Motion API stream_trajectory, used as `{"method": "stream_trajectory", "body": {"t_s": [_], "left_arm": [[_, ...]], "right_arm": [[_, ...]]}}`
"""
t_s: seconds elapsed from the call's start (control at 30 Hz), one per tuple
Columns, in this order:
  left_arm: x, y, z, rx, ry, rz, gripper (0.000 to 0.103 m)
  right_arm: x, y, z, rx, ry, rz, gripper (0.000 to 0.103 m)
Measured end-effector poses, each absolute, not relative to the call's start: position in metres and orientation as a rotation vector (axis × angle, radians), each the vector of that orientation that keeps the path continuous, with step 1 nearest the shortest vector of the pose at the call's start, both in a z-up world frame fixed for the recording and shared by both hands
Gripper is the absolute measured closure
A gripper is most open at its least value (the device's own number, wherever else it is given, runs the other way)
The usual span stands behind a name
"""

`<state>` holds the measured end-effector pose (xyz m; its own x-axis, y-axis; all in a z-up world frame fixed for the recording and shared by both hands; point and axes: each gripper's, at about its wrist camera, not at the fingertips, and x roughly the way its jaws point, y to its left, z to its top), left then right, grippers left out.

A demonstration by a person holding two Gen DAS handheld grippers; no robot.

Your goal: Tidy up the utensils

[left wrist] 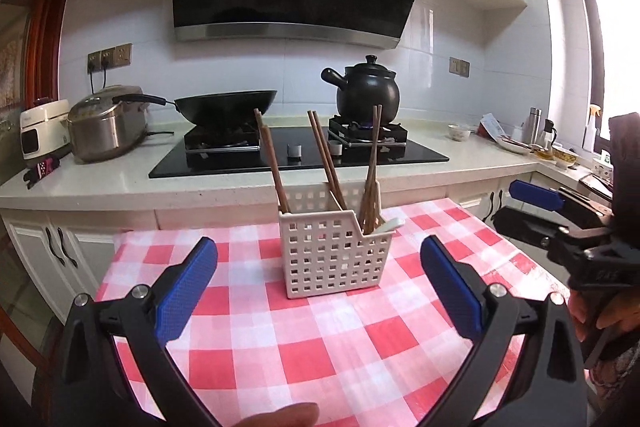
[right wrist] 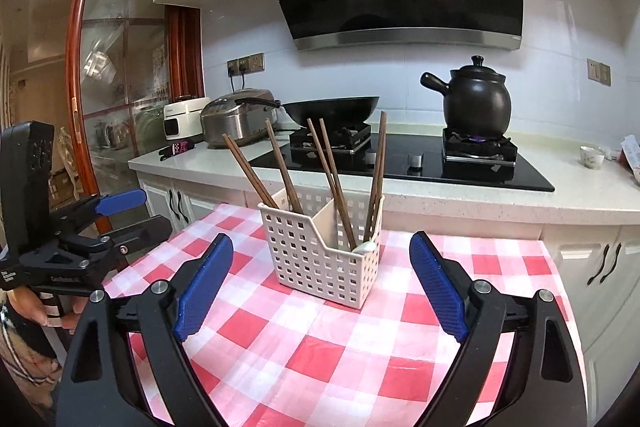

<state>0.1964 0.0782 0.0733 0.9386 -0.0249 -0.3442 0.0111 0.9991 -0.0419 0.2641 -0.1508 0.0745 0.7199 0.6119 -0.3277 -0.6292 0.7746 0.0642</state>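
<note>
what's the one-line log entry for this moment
left tool: open, empty | right tool: open, empty | chopsticks and spoon: in basket | basket: on checked cloth

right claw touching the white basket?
Apart. Right wrist view: the right claw is open, checked cloth visible between its fingertips and the basket.

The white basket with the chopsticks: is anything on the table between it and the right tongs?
Nothing visible. Only bare checkered tablecloth lies between the open right tongs and the white basket. The left tongs stay off to the side.
</note>
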Motion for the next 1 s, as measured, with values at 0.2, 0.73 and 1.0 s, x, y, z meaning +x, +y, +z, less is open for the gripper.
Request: {"method": "stream_trajectory", "body": {"t_s": [0.2, 0.73, 1.0], "left_arm": [[0.1951, 0.0746, 0.0714, -0.031, 0.352, -0.018, 0.005], [0.195, 0.0743, 0.0726, -0.033, 0.353, -0.014, 0.005], [0.1965, 0.0723, 0.0716, -0.026, 0.356, -0.02, 0.005]], "right_arm": [[0.2638, -0.1487, 0.0725, -0.065, 0.344, 0.679, 0.019], [0.2603, -0.1448, 0.0712, -0.082, 0.344, 0.68, 0.018], [0.2603, -0.1437, 0.0698, -0.08, 0.346, 0.683, 0.019]]}}
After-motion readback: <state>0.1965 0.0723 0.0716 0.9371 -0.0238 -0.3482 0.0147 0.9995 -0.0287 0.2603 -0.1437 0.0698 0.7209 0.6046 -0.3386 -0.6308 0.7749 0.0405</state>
